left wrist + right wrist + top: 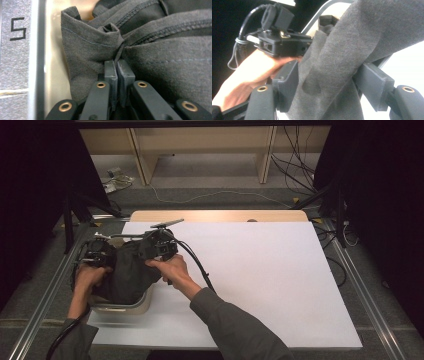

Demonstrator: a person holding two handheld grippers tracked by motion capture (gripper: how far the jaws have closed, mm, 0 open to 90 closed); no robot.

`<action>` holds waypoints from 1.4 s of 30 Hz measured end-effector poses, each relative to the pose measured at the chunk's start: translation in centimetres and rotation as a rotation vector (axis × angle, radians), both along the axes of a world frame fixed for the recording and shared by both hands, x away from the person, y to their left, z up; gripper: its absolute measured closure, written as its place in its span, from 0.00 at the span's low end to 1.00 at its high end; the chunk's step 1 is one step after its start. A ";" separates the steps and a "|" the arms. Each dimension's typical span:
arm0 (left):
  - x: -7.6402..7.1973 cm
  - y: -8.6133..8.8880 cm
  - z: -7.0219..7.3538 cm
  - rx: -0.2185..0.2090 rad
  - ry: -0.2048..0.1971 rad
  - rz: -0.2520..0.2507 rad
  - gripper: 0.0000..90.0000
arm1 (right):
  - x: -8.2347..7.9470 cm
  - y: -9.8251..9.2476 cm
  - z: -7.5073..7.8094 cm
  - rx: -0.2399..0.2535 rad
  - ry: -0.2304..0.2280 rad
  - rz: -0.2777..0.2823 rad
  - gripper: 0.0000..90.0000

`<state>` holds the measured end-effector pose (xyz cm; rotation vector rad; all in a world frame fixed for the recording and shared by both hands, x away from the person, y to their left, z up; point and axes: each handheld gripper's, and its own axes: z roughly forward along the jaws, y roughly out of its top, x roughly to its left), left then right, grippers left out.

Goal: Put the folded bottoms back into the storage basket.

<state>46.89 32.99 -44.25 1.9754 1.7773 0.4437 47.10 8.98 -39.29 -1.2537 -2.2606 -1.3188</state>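
1. White table surface (260,280) takes most of the high view; a bare wood strip (220,215) runs along its far edge at 12 o'clock.
2. Dark grey garment (127,270) sits bunched at about 9 o'clock of the table, near the left edge, heaped in and over a cream tub (131,307). Stitched seams show in the left gripper view (160,62).
3. Cream tub is at the table's near-left, about 8 o'clock; only its rim and front wall are visible under the cloth.
4. Left gripper (96,254) is at the garment's 10 o'clock side, held by the left hand (89,277). Left gripper view: jaws pressed together, clamped on a pinched fold of the garment.
5. Right gripper (159,245) is at the garment's 1 o'clock side, right hand (172,270) on it, cable trailing toward 5 o'clock. Right gripper view: jaws spread wide apart, garment (342,55) hanging between them, not squeezed.
6. Right gripper view also shows the left gripper (282,42) and left hand (254,72) beyond the cloth.
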 end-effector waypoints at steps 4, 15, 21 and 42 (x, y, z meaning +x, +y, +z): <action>-0.1 0.1 0.1 0.016 -0.004 0.011 0.94 | 0.0 -0.3 0.3 0.001 -0.007 -0.002 0.37; -1.5 2.0 3.9 -0.098 -0.066 0.042 0.59 | 0.7 -2.4 1.2 0.016 -0.035 -0.043 0.33; -2.4 1.6 6.4 -0.160 -0.099 0.042 0.47 | 0.9 -3.3 1.4 0.022 -0.038 -0.047 0.31; -3.7 -3.6 7.5 -0.191 -0.071 -0.083 0.43 | -0.1 -9.0 1.2 0.000 -0.084 -0.065 0.28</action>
